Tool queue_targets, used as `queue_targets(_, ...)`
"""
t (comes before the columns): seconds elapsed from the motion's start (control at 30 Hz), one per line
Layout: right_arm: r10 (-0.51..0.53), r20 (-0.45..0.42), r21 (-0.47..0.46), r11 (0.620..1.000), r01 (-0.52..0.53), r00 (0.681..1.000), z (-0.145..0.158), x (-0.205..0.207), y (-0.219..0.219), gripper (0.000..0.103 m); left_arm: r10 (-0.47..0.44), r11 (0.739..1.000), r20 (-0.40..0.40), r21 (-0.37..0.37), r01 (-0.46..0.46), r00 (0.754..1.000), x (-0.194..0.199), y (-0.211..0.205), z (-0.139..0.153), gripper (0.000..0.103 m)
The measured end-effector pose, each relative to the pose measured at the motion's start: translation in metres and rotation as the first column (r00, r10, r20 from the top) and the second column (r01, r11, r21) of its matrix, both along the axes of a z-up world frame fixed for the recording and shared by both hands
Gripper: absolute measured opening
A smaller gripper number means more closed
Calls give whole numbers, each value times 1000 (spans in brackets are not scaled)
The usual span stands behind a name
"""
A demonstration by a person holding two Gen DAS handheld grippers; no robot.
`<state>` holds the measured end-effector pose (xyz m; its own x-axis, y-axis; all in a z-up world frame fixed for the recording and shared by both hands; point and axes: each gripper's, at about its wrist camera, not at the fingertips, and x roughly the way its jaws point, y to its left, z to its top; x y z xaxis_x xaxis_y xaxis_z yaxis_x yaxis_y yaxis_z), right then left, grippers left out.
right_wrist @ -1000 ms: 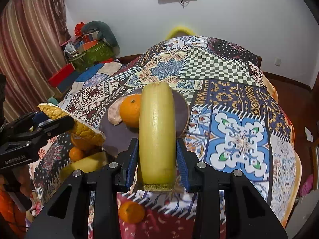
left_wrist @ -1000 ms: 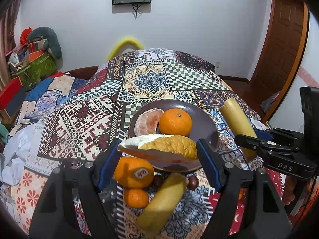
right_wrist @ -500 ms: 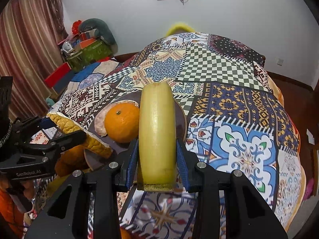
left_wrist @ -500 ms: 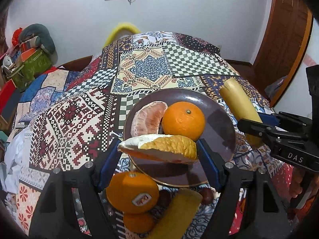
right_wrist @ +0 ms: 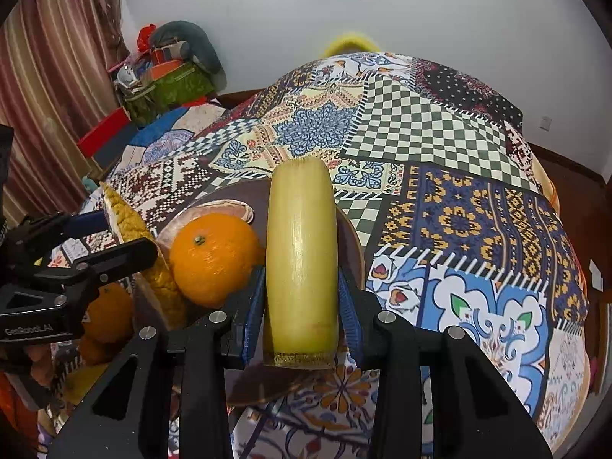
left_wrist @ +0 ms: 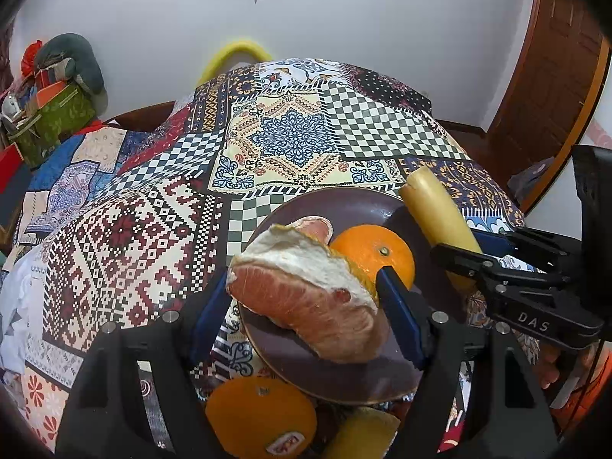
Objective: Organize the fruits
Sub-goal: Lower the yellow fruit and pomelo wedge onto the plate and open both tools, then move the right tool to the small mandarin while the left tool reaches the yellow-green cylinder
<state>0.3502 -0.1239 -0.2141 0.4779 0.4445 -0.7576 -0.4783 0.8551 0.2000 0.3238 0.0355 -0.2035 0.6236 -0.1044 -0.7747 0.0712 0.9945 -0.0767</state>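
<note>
1. We see the left gripper (left_wrist: 306, 294) clamped on a pomelo wedge (left_wrist: 306, 298): its blue pads press the wedge's two ends, pink flesh facing the camera, white pith and yellow rind on the far side.
2. The wedge hangs over the plate (left_wrist: 344, 206), a dark brown dish on the quilt (left_wrist: 290, 137).
3. On the plate, at 1 o'clock from the wedge, sits an orange (left_wrist: 367, 252), stem up; a peeled pomelo piece (left_wrist: 313, 225) shows just past the wedge at 12 o'clock.
4. The right gripper (right_wrist: 302, 306) is closed on a cane piece (right_wrist: 302, 252), a pale yellow-green stick pointing away at 12 o'clock, its cut end nearest the camera.
5. In the right wrist view the cane lies over the plate's right half, with the orange just beside it at 9 o'clock; whether they touch we cannot tell.
6. In the left wrist view the cane and the right gripper come in at 3 o'clock, the cane's tip above the plate's far right rim.
7. Off the plate at 6 o'clock in the left view lie a stickered orange (left_wrist: 260, 417) and a second cane piece (left_wrist: 363, 436).
8. At 10 o'clock, well apart, a green box (left_wrist: 57, 118) of clutter stands by the wall; a door (left_wrist: 550, 76) is at 2 o'clock.
</note>
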Motion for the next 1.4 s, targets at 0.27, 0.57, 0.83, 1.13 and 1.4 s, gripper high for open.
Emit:
queue_targets(0.27,23,31,-21,1000,-22,999,1,3,9,33,20,999,-22,-28,-21,1000,8,6,-6,76)
queue_targets(0.57,28,58,-33,999,-26,998,12,-2,9,33,34,999,-21,-10,-34,999,5,3,-4,77)
queue_targets(0.83,8,49,-10,1000,-7,999,22,-17,1,35,52,999,16,12,-52,999,-14,6,15,77)
queue_targets(1.13,6,84,5,1000,-6,996,43,-48,-3,40,45,999,62,21,-47,997,-47,2,42,78)
queue_targets(1.4,-6,112,17,1000,4,994,59,-79,-10,47,49,999,81,17,-50,995,-83,3,53,80)
